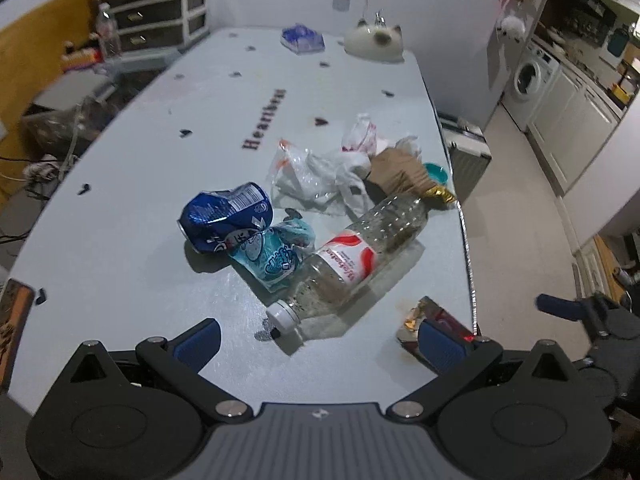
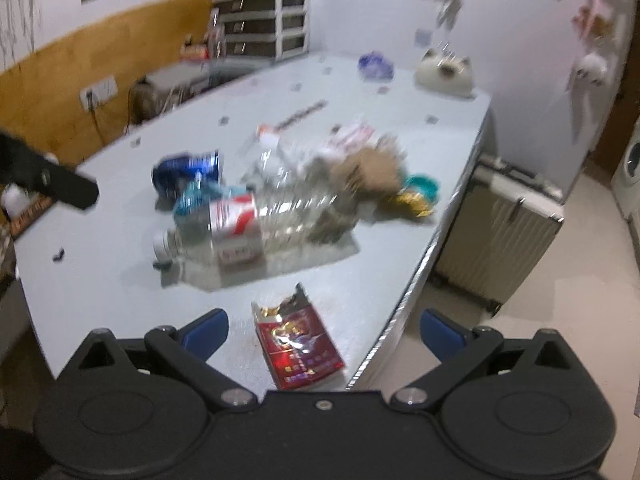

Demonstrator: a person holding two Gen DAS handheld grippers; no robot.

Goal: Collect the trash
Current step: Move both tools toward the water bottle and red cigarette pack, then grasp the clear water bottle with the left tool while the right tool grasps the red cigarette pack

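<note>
Near-empty lying bottle (image 1: 352, 264), capped

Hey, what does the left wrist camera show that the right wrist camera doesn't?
Only the left wrist view shows the kitchen counters and readable "Heartbeat" lettering. Only the right wrist view shows the wall socket and the whole suitcase. Both show the plastic bottle, crushed blue can, red wrapper and cat-shaped object. Both the left gripper and right gripper are open.

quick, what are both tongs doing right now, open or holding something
Left tongs: open, holding nothing, above the plastic bottle.
Right tongs: open, holding nothing, above the red wrapper.
</note>
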